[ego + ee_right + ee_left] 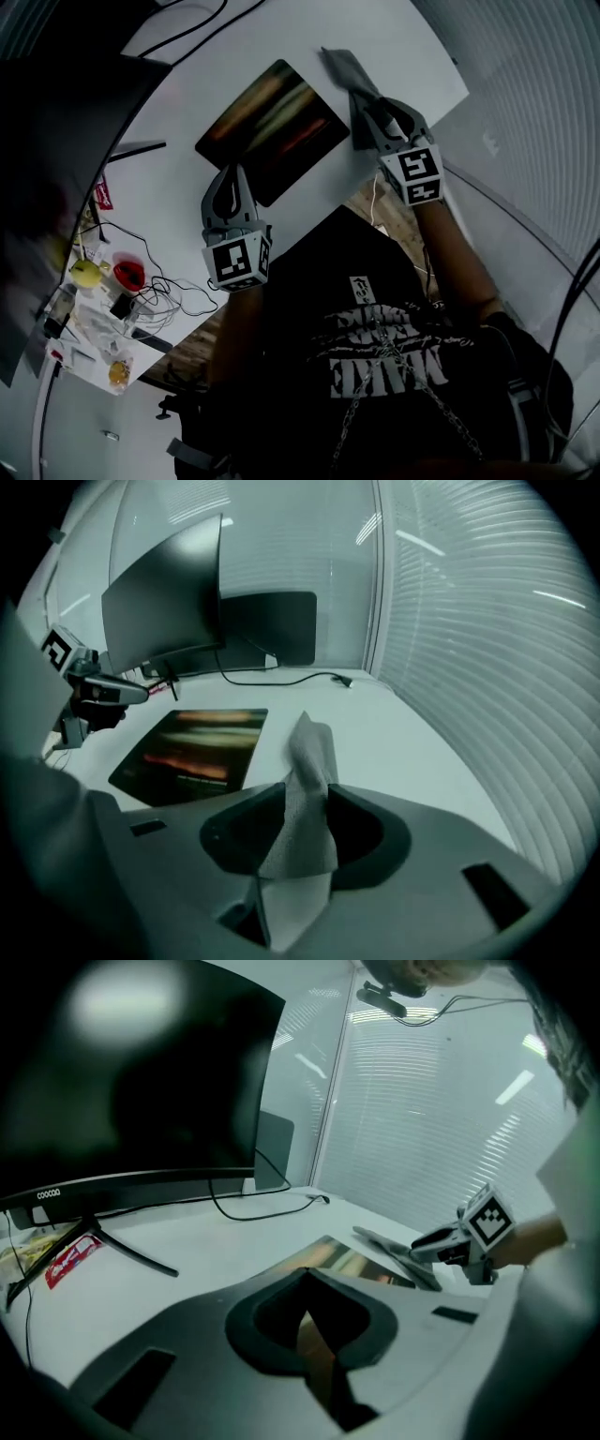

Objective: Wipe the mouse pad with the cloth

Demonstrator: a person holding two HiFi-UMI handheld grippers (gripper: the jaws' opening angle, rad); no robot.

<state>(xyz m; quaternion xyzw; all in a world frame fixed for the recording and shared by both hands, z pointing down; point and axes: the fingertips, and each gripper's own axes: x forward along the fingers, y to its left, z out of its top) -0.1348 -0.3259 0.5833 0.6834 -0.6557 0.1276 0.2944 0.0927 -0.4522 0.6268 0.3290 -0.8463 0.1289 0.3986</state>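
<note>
I see the mouse pad as black, streaked with blurred orange, red and pale bands. The cloth is grey, the bench white. The left hand-held gripper and right hand-held gripper are grey, their cubes patterned in black-and-white squares. The monitor is black.

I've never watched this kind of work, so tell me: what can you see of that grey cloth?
The cloth is a thin, soft-looking grey fabric with a fine woven texture, creased and bunched. The right tool pinches its near end between its two jaws. The free end sticks out ahead over the white table, beside the dark mouse pad and not on it.
</note>
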